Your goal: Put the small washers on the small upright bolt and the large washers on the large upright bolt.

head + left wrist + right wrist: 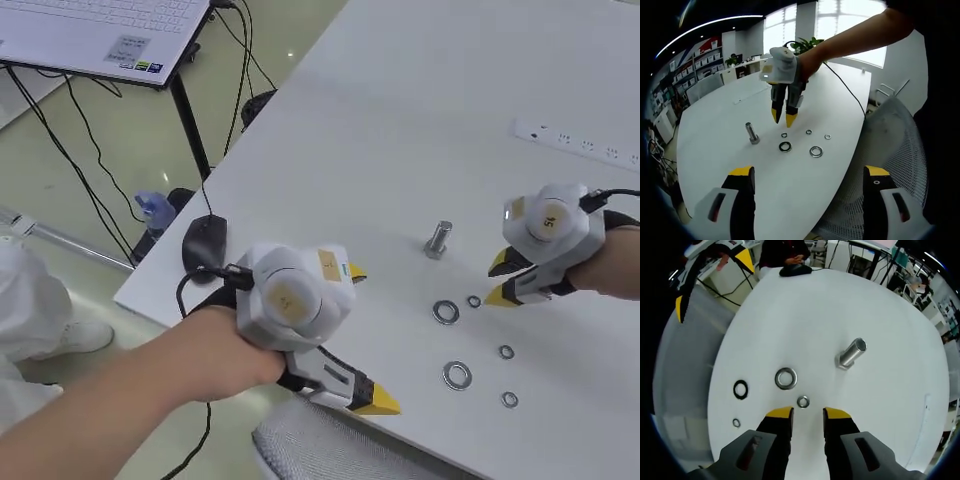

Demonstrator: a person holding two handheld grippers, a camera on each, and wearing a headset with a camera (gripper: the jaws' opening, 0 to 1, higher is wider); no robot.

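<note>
White table (400,120), washers (446,312) beside upright bolt (438,240)

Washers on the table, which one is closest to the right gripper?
The small washer just ahead of the right gripper, almost between its tips; the rest lie farther off.

The laptop (90,30) is cut off at the top edge, the power strip (580,145) at the right.

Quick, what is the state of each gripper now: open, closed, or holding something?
Left gripper: wide open, holding nothing.
Right gripper: open, narrow gap, holding nothing; a small washer lies just before its jaws.
</note>
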